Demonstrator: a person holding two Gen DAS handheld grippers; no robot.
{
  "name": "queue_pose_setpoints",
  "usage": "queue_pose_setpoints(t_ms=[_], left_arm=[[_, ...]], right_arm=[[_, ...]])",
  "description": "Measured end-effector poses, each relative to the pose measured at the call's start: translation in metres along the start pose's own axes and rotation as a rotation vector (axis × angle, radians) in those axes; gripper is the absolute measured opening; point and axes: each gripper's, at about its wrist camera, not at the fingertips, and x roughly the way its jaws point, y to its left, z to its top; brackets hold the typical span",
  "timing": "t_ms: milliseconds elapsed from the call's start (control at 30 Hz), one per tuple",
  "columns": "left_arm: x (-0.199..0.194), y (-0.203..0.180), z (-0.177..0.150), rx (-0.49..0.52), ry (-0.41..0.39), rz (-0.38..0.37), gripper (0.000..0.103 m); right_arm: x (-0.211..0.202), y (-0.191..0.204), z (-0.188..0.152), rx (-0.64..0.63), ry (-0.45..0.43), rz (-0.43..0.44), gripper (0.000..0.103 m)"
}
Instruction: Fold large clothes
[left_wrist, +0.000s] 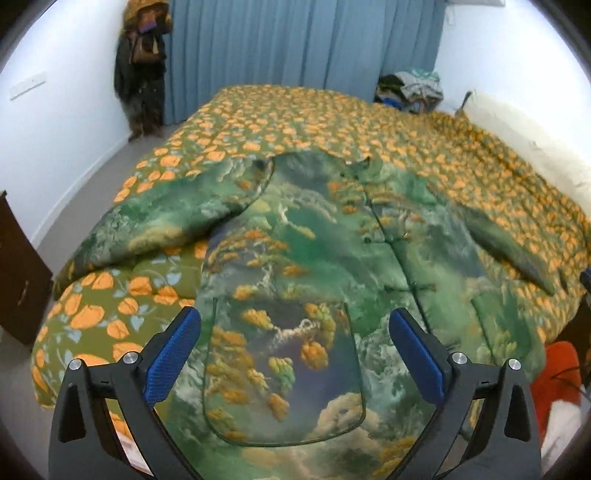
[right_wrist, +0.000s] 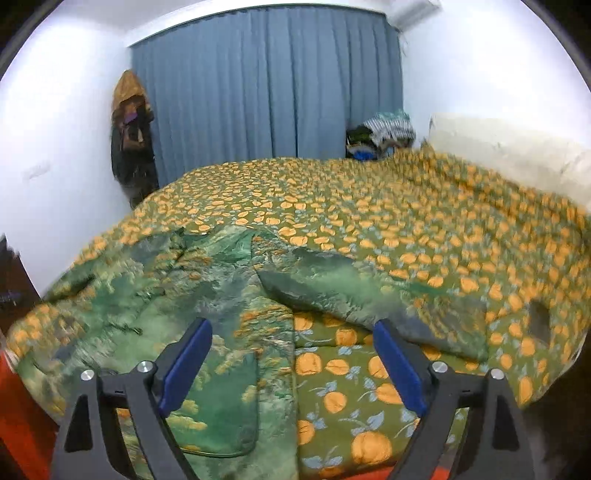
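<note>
While fingers gape | jacket lies below, untouched

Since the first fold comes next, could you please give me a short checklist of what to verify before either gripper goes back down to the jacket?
1. Left gripper open and empty: ok, blue pads apart, nothing between them.
2. Right gripper open and empty: ok, jaws spread above the cloth.
3. Jacket spread out on the bedspread, front up: ok, pocket and button line visible.
4. Left-side sleeve laid out: ok, angled outward, slightly rumpled.
5. Right-side sleeve laid out: ok, stretched outward over the bedspread.
6. Hem flat and square: cannot tell, it lies below both views.
</note>
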Motion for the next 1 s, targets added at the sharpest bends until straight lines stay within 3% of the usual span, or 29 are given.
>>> queue_pose_setpoints(t_ms=[200, 333, 467, 567, 633, 767, 900, 1000], left_arm=[[-0.008, -0.009, -0.002, -0.024, -0.033, -0.045, 0.102], [-0.007, -0.009, -0.003, -0.034, -0.047, -0.020, 0.102], [-0.003, -0.006, -0.009, -0.048, -0.040, 0.006, 0.102], [0.001, -0.007, -0.014, -0.048, -0.030, 0.015, 0.102], [0.002, -0.011, -0.017, -0.032, -0.026, 0.028, 0.102], [0.004, -0.018, -0.019, -0.003, -0.025, 0.047, 0.102], [0.005, -0.021, -0.020, 0.005, -0.017, 0.059, 0.102], [0.007, -0.020, -0.021, 0.003, -0.006, 0.077, 0.102]], right_arm=[[0.013, -0.007, -0.012, 0.048, 0.122, 0.018, 0.099], [0.013, -0.028, -0.020, 0.134, 0.130, -0.008, 0.099], [0.014, -0.076, -0.022, 0.270, 0.119, -0.072, 0.099], [0.023, -0.133, -0.023, 0.439, 0.136, -0.116, 0.099], [0.034, -0.173, -0.029, 0.576, 0.161, -0.137, 0.091], [0.066, -0.251, -0.070, 0.995, 0.223, -0.074, 0.089], [0.098, -0.286, -0.110, 1.255, 0.214, -0.024, 0.088], [0.116, -0.296, -0.129, 1.356, 0.178, -0.051, 0.082]])
